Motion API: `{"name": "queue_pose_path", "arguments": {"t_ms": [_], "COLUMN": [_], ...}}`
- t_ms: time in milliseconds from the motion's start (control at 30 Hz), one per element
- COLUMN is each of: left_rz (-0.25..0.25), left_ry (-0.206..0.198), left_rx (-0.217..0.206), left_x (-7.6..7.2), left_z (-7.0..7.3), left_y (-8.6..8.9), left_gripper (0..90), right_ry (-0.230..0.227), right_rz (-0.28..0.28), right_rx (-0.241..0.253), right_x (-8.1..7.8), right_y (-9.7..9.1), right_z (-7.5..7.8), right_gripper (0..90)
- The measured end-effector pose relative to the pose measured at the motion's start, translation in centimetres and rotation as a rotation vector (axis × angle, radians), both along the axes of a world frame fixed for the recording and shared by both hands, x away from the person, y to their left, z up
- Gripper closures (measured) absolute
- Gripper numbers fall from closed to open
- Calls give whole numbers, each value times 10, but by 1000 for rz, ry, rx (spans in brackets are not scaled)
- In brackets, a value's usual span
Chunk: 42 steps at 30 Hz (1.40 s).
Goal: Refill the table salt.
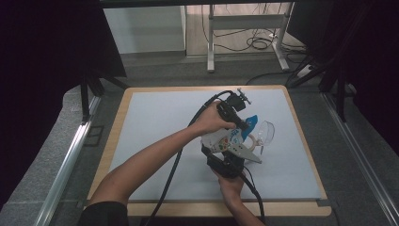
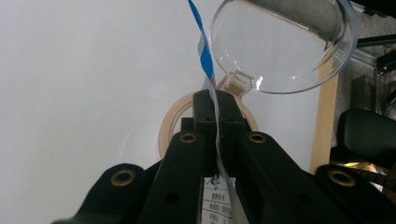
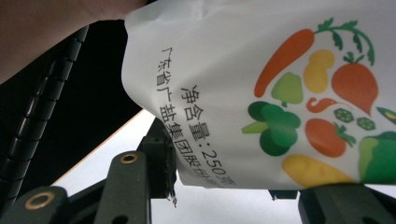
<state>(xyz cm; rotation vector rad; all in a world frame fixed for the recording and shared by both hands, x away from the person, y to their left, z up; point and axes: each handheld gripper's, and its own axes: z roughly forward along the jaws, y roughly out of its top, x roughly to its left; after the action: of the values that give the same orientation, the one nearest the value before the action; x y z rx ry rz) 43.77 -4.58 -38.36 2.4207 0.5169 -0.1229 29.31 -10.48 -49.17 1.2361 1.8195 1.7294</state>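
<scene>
Reading "250克" and printed vegetables, the bag [image 3: 280, 93] sits pinched in both grippers [image 2: 216, 100] [image 3: 215, 177].

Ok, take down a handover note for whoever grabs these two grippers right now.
Left gripper: shut on the top edge of the white bag, held above the table.
Right gripper: jaws around the bag's lower end, one on each side.
Clear measuring cup and tape roll sit on the mat just beyond the bag.
Done: bag lifted and held at both ends.
Left: probably opening it and pouring into the cup; nothing visible in the cup yet.
</scene>
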Motion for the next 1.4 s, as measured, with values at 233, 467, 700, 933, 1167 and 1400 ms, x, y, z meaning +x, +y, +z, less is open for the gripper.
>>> {"name": "queue_pose_path", "arguments": {"t_ms": [233, 467, 700, 933, 1167, 1400], "left_rz": [-1, -1, 0, -6, -8, -7], "left_ry": [-3, -2, 0, -5, -2, 1], "left_rx": [-1, 1, -4, 1, 5, 6], "left_x": [0, -1, -1, -1, -1, -1], "left_z": [2, 2, 2, 3, 3, 2], "left_y": [0, 0, 0, 0, -1, -1], "left_gripper": [897, 898, 898, 897, 898, 897], "right_ry": [-9, -17, -23, -31, -33, -34], "right_rz": [-2, -3, -6, -7, -7, -8], "right_rx": [-6, -13, -20, -28, -33, -36], "right_x": [0, -1, 0, -1, -1, -1], "right_y": [0, 0, 0, 1, 1, 1], "right_z": [1, 1, 1, 1, 1, 1], "right_gripper": [533, 535, 535, 536, 536, 535]}}
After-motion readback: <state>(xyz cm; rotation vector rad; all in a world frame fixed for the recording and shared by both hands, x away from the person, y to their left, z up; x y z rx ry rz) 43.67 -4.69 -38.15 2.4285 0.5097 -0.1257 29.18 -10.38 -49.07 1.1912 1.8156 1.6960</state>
